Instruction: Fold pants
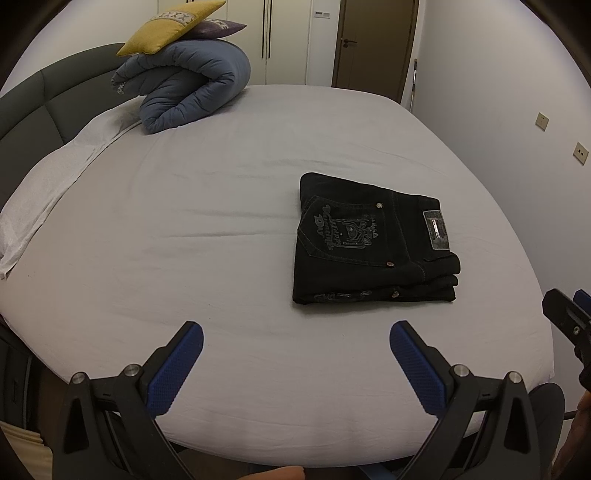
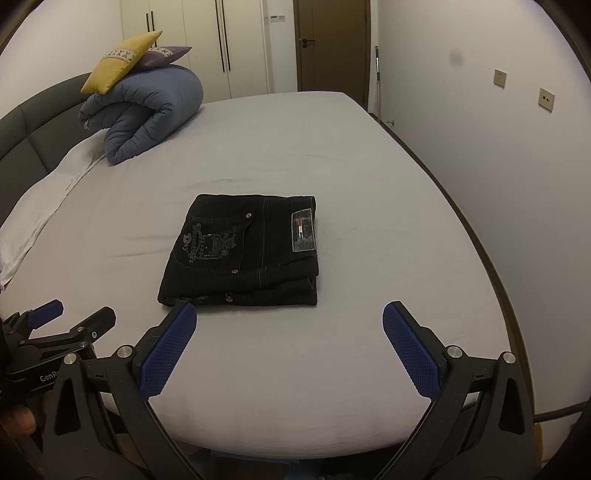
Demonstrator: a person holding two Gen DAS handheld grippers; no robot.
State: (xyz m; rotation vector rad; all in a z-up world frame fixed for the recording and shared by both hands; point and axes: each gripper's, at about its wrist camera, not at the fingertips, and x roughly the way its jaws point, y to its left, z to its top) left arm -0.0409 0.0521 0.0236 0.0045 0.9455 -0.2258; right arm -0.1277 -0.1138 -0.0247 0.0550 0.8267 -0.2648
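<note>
1. Nearest my left camera, the left gripper (image 1: 295,341) is hanging over the near edge of the bed (image 1: 221,258), fingers spread wide with nothing between the blue pads (image 1: 177,369).
2. I am seeing the right gripper (image 2: 290,321) hovering the same way in its own view, spread wide and holding nothing; its left pad (image 2: 170,347) is sitting just in front of the pants' near corner, and I cannot tell whether it is touching.
3. I am looking at the pants (image 2: 243,251) lying folded into a compact stack on the sheet, toward the right half of the bed and near its front edge.
4. Their long axis is running across my view, left to right; the waistband with the label patch (image 2: 303,230) is pointing right, toward the wall (image 2: 480,147), and the folded end is pointing left, toward the headboard (image 1: 33,110).
5. A back pocket with a printed design (image 1: 341,230) is facing up, and the layered edges are showing along the near side.
6. Far off at the back left, a rolled blue quilt (image 1: 188,85) is carrying a yellow cushion (image 1: 170,26) and a purple cushion (image 1: 221,27) on top, well apart from the pants.
7. A pale pillow (image 1: 48,177) is lying along the headboard side.
</note>
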